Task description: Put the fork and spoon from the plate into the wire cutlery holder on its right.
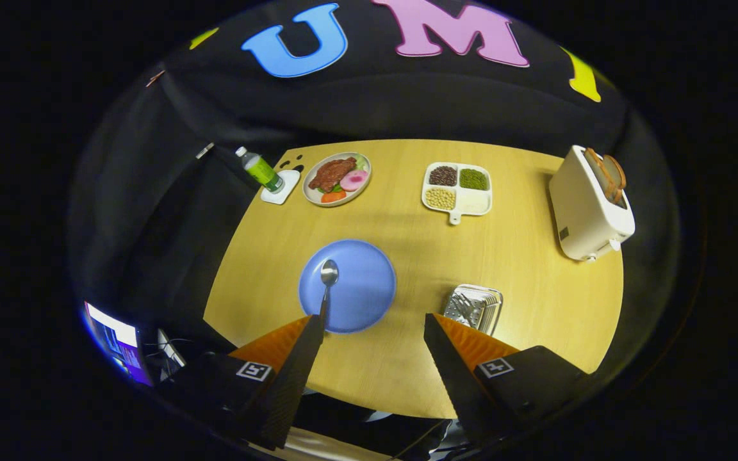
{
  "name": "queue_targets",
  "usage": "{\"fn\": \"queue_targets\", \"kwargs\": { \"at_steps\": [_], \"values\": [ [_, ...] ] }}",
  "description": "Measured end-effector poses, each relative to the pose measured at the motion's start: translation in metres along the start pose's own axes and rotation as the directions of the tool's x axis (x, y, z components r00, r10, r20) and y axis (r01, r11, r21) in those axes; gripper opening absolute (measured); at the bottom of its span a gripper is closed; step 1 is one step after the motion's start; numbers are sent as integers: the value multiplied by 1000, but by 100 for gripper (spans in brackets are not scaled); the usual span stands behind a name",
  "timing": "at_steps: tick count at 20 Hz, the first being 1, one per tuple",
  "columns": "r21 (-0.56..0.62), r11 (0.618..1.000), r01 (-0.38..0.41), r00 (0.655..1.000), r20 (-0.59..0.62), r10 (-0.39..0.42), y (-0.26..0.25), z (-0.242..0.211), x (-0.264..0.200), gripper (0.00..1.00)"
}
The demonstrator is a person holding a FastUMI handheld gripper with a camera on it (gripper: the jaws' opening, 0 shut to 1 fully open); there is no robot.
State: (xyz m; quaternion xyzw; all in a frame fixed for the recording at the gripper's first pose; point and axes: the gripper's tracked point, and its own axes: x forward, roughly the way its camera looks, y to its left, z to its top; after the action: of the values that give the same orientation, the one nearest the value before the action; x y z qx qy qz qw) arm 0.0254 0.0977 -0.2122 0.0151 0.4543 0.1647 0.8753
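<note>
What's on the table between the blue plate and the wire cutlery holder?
Nothing: in the gripper view, only bare wooden table lies between the blue plate and the wire cutlery holder. The open gripper hovers before that gap.

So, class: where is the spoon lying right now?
The spoon lies on the blue plate, left of the wire holder, just ahead of the open gripper.

No readable text showing, square coded markers sitting on both fingers of the spread-open gripper (374, 323), bottle (260, 170) label illegible
</note>
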Motion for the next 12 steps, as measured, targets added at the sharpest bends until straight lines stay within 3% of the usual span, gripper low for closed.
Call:
{"fn": "queue_targets", "kwargs": {
  "at_steps": [5, 12],
  "values": [
    [-125, 991, -52, 998, -42, 47, 55, -19, 53, 100],
    [-118, 993, -18, 989, -149, 0, 75, -57, 146, 100]
  ]
}}
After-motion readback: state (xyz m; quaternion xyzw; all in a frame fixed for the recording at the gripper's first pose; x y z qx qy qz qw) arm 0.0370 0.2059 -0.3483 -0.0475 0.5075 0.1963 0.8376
